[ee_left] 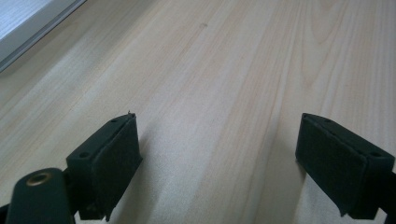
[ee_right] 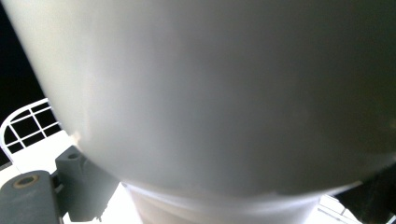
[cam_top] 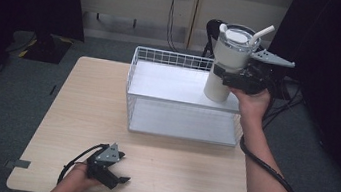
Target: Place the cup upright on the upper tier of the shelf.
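left gripper (cam_top: 115, 171): black, grey three-cornered plate, black cable | right gripper (cam_top: 241, 78): same, thick black cable | forearms bare, apparently sleeveless

Matt white tumbler (cam_top: 224, 63) – white wire rack (cam_top: 183, 60) – pale wood-grain table (cam_top: 81, 108).

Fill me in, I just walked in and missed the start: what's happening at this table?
A person is working with a hand-held gripper in each hand. The right gripper is shut on a white tumbler with a straw, holding it at the right end of the wire rack's upper shelf; whether it rests on the shelf is unclear. The left gripper lies open and idle on the table.
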### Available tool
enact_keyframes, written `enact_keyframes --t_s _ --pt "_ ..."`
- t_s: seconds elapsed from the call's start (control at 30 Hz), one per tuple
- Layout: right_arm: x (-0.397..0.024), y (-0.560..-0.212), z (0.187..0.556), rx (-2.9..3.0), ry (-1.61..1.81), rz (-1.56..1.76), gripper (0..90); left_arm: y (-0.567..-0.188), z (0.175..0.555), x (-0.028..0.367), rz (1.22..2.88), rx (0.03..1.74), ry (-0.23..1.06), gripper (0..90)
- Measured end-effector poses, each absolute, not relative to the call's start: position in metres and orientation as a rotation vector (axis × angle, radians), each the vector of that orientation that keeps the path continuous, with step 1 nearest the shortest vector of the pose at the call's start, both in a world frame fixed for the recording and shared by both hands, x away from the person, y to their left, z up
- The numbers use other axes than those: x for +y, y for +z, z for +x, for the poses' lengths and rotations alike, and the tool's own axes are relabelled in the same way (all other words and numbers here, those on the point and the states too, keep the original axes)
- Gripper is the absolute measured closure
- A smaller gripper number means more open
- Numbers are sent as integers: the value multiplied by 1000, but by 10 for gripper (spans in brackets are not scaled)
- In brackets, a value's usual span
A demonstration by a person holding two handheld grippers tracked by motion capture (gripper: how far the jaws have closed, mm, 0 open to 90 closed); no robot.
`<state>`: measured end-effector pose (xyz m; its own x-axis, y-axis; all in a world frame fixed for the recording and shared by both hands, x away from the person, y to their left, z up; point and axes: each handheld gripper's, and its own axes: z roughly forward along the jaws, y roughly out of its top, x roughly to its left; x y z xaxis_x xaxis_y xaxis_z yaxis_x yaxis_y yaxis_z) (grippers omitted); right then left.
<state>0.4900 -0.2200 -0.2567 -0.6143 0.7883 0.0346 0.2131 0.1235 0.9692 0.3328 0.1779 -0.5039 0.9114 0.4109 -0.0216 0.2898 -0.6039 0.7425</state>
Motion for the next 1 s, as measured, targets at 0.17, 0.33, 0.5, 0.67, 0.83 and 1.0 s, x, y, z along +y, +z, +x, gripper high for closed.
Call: enact_keyframes --t_s 0.17,0.33,0.5,0.67,0.83,1.0 --pt "-220 -257 489 1915 1508 955 86 -504 333 178 2258 496 191 130" --pt "-220 -257 489 1915 1508 955 83 -504 333 178 2258 495 192 131" --pt "-221 -258 489 1914 1512 952 81 -504 333 178 2258 496 192 131" --pt "-221 -258 488 1920 1504 959 80 -504 333 178 2259 496 192 130" --pt "-222 -262 487 1927 1506 958 82 -504 333 178 2259 497 192 131" --pt "-223 -264 486 1927 1505 950 84 -504 333 178 2258 496 192 130"
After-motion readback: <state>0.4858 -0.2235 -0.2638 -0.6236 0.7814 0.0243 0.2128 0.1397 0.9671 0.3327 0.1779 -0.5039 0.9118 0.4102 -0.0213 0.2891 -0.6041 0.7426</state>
